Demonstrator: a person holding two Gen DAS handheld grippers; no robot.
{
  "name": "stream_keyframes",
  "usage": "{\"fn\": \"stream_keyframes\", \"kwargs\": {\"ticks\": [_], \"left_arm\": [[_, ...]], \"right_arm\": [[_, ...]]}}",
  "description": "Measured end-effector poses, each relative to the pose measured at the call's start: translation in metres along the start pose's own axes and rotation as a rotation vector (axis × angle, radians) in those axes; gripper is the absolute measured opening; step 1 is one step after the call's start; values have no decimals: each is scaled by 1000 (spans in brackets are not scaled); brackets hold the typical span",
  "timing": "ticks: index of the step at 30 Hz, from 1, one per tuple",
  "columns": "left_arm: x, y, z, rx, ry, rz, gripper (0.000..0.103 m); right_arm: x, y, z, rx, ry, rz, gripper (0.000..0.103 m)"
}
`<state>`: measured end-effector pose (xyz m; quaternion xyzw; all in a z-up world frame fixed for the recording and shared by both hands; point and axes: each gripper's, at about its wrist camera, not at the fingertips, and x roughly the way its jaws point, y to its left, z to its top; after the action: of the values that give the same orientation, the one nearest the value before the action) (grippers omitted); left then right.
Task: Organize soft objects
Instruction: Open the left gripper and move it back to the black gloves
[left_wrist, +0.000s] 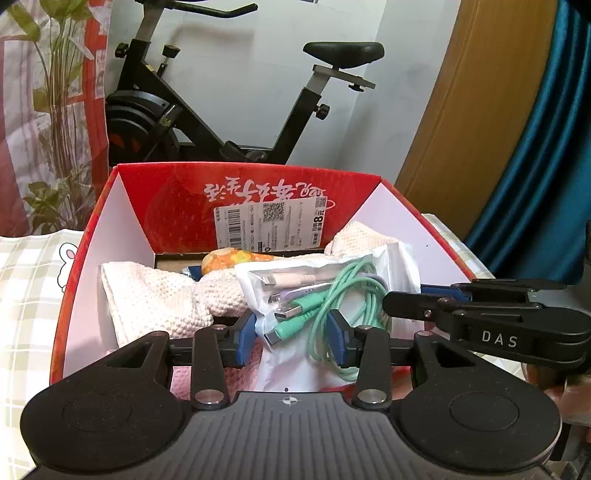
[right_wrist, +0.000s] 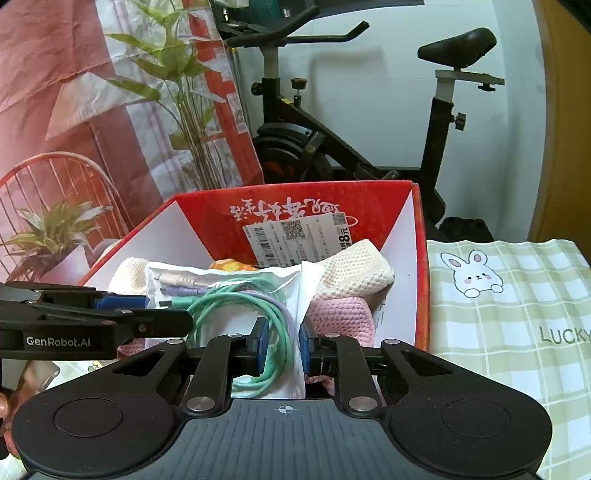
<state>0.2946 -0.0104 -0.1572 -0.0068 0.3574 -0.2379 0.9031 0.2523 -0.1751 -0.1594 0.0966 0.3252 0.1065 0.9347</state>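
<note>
My left gripper has its blue pads on either side of a clear plastic bag of cables, and the jaws look clamped on it: the bag's lower end bunches between the pads. My right gripper has its jaws nearly together, pinching the bag's other edge with a loop of the mint-green cable caught between them. So both grippers hold the same bag, one from each side, and each shows in the other's camera as a black arm reaching in sideways.

The bag sits low inside the red cardboard box, on top of the soft things already there. Inside the bag I can make out the mint-green cable, a lilac one and a pale pink one, with USB plugs pointing towards the left.

Under and around the bag lie a cream knitted cloth on the left side of the box, another cream knitted piece against the far right corner, and a pink knitted one just beside the bag. An orange patterned item peeks out behind, at the foot of the box's far wall, where a white shipping label is stuck.

The box stands on a green checked cloth with a rabbit print. Behind it are a black exercise bike and leafy plants before a red and white backdrop
</note>
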Motion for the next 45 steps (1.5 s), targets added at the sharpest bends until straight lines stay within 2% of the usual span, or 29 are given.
{"fn": "stream_keyframes", "kwargs": {"ticks": [5,9,13,16,20,28,38,41,43,44,45], "left_arm": [[-8,-3,1,9,-5,47,45],[-21,-7,3,23,-27,74,61],[-46,-15,1,45,-75,96,76],[-69,-18,-4,55,-110,100,81],[-92,-19,-19,53,-111,89,83],[-102,-18,-71,48,-80,100,83],[-71,-3,-126,-72,25,109,80],[-62,3,-133,-106,46,97,73],[-58,4,-138,-116,55,77,58],[-59,4,-141,-114,42,65,55],[-62,3,-144,-108,28,66,46]], "right_arm": [[-5,9,0,-71,-14,-73,22],[-17,13,1,-103,-49,-119,25],[-39,17,0,-132,-91,-123,32],[-59,20,-5,-143,-127,-116,37],[-85,22,-17,-131,-166,-95,40],[-109,29,-61,-112,-195,-53,40],[-74,50,-103,-98,-86,8,40],[-64,58,-106,-113,-71,19,40],[-58,62,-106,-114,-60,22,40],[-55,63,-107,-110,-54,24,40],[-53,63,-107,-106,-49,27,40]]}}
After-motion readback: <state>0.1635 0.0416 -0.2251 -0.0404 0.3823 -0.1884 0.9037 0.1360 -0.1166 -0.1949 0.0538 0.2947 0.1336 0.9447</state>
